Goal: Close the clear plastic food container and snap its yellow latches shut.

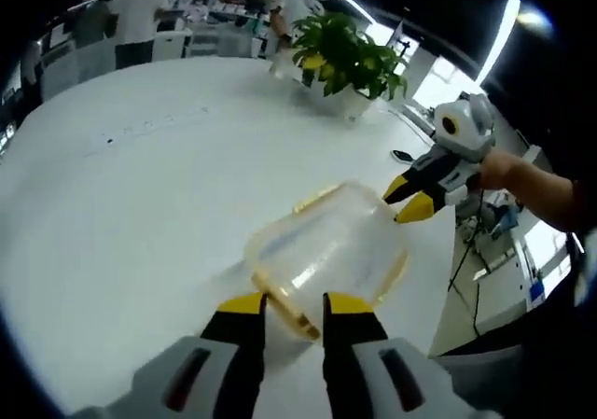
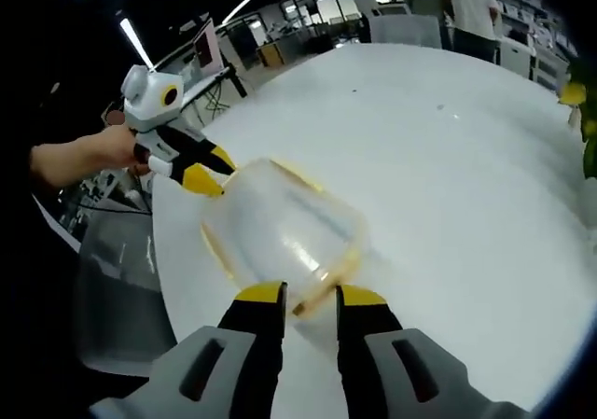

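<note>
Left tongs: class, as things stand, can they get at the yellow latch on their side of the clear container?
Probably yes. The left tongs sit right at the near edge of the container, straddling the yellow latch, with nothing between them. The right tongs work the far side.

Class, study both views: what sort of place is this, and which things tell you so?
Probably an open-plan office or lab: a large white table with a potted plant, people standing by desks, and strip ceiling lights.

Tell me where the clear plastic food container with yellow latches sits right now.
The clear plastic food container lies on the round white table near its edge, between the left gripper and right gripper, one at each end.
</note>
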`<state>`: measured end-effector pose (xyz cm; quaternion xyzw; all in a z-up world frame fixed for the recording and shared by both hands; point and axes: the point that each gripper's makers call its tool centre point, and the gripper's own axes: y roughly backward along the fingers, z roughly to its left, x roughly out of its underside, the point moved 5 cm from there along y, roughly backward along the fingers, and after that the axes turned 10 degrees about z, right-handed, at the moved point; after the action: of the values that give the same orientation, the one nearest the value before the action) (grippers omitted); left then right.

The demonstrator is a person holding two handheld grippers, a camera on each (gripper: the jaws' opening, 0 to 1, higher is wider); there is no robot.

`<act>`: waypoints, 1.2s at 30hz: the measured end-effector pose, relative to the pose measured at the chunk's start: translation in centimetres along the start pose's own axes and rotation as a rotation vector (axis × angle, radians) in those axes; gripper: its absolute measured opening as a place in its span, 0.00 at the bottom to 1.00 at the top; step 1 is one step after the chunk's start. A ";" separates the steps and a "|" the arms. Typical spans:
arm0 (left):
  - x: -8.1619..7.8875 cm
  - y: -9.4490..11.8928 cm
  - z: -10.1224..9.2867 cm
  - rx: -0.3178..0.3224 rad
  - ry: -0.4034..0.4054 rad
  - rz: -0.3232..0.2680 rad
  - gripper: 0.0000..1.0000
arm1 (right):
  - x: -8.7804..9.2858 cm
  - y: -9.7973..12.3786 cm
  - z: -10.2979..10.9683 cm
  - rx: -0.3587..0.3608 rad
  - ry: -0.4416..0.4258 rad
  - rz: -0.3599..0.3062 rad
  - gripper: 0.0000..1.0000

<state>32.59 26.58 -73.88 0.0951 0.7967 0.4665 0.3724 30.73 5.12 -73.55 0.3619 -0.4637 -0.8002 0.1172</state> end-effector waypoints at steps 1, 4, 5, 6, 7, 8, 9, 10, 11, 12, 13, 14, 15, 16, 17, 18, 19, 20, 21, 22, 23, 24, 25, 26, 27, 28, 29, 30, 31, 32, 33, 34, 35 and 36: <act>0.0 0.0 0.0 -0.003 -0.005 -0.001 0.17 | 0.0 0.0 -0.1 0.006 0.007 0.002 0.19; 0.0 0.0 0.1 -0.004 0.000 -0.001 0.17 | -0.1 0.0 0.0 0.028 0.035 0.011 0.19; 0.0 0.1 0.1 -0.006 -0.001 -0.001 0.17 | -0.2 0.0 0.1 0.036 0.046 0.016 0.19; -0.1 0.1 0.0 -0.012 -0.005 -0.001 0.18 | -0.2 0.0 0.1 0.042 0.052 0.019 0.19; -0.1 0.1 0.0 -0.022 -0.013 0.002 0.19 | -0.3 0.0 0.1 0.052 0.072 0.022 0.19; -0.2 0.2 0.2 -0.041 -0.031 0.003 0.20 | -0.3 0.0 0.1 0.056 0.080 0.024 0.20; -0.3 0.2 0.3 -0.069 -0.057 0.004 0.23 | -0.3 0.0 0.2 0.065 0.097 0.027 0.20; -0.4 0.3 0.4 -0.087 -0.072 0.002 0.25 | -0.3 0.1 0.2 0.070 0.105 0.029 0.20; -0.5 0.3 0.3 -0.097 -0.085 0.002 0.26 | -0.4 0.1 0.3 0.076 0.114 0.035 0.20; -0.5 0.4 0.2 -0.103 -0.095 -0.001 0.27 | -0.4 0.1 0.3 0.083 0.131 0.042 0.20; -0.5 0.3 0.1 -0.104 -0.102 -0.004 0.26 | -0.5 0.1 0.2 0.095 0.166 0.049 0.20; -0.5 0.3 0.0 -0.104 -0.101 -0.004 0.26 | -0.5 0.1 0.2 0.108 0.194 0.059 0.20; -0.6 0.3 0.0 -0.112 -0.110 -0.002 0.27 | -0.5 0.1 0.3 0.114 0.201 0.065 0.20; -0.8 0.4 0.0 -0.136 -0.156 -0.007 0.27 | -0.6 0.1 0.4 0.121 0.216 0.071 0.21; -1.0 0.4 0.0 -0.155 -0.196 -0.010 0.27 | -0.6 0.1 0.5 0.127 0.231 0.074 0.21; -1.2 0.4 -0.1 -0.164 -0.225 -0.011 0.27 | -0.7 0.1 0.5 0.135 0.265 0.078 0.21; -1.2 0.4 -0.2 -0.165 -0.239 -0.005 0.27 | -0.7 0.1 0.5 0.137 0.276 0.080 0.21; -1.2 0.2 -0.5 -0.153 -0.243 0.009 0.28 | -0.8 0.2 0.5 0.132 0.278 0.075 0.21; -1.3 0.2 -0.6 -0.152 -0.246 0.013 0.28 | -1.0 0.2 0.6 0.123 0.279 0.066 0.20; -1.5 0.2 -0.7 -0.161 -0.265 0.013 0.28 | -1.5 0.4 0.8 0.104 0.259 0.036 0.20; -1.8 0.2 -0.9 -0.162 -0.281 0.006 0.28 | -1.8 0.5 0.9 0.096 0.258 0.019 0.21; -2.1 0.3 -1.1 -0.158 -0.298 0.000 0.28 | -2.0 0.5 1.0 0.090 0.269 0.009 0.22; -2.2 0.3 -1.1 -0.157 -0.304 -0.002 0.28 | -2.2 0.4 1.1 0.084 0.277 0.004 0.24; -2.4 0.3 -1.3 -0.156 -0.327 0.000 0.28 | -2.4 0.3 1.2 0.082 0.282 0.002 0.25; -2.6 0.2 -1.5 -0.148 -0.341 0.000 0.28 | -2.6 0.2 1.3 0.076 0.296 -0.001 0.26; -2.8 0.2 -1.7 -0.142 -0.359 -0.003 0.28 | -2.8 0.0 1.5 0.070 0.305 0.000 0.25; -3.1 0.2 -2.0 -0.139 -0.384 -0.010 0.28 | -2.9 -0.2 1.7 0.061 0.316 0.002 0.25; -3.3 0.2 -2.3 -0.133 -0.396 -0.011 0.28 | -3.0 -0.3 1.8 0.059 0.319 0.003 0.26; -3.6 0.1 -2.6 -0.130 -0.413 -0.011 0.28 | -3.1 -0.6 1.9 0.058 0.335 0.013 0.27; -3.7 0.0 -2.8 -0.124 -0.436 -0.013 0.28 | -3.1 -0.8 2.1 0.061 0.357 0.019 0.28; -3.9 -0.2 -3.2 -0.107 -0.458 -0.016 0.28 | -3.3 -1.0 2.4 0.059 0.404 0.027 0.28; -3.9 -0.3 -3.4 -0.104 -0.461 -0.012 0.28 | -3.4 -1.1 2.5 0.060 0.425 0.031 0.28; -3.9 -0.5 -3.6 -0.106 -0.469 -0.009 0.28 | -3.6 -1.3 2.8 0.062 0.442 0.029 0.29; -3.9 -0.6 -3.7 -0.100 -0.475 -0.006 0.28 | -3.7 -1.4 3.1 0.061 0.453 0.029 0.29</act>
<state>32.96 21.76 -71.34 0.1810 0.6628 0.4688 0.5551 31.45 9.82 -71.99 0.5290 -0.4548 -0.6822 0.2190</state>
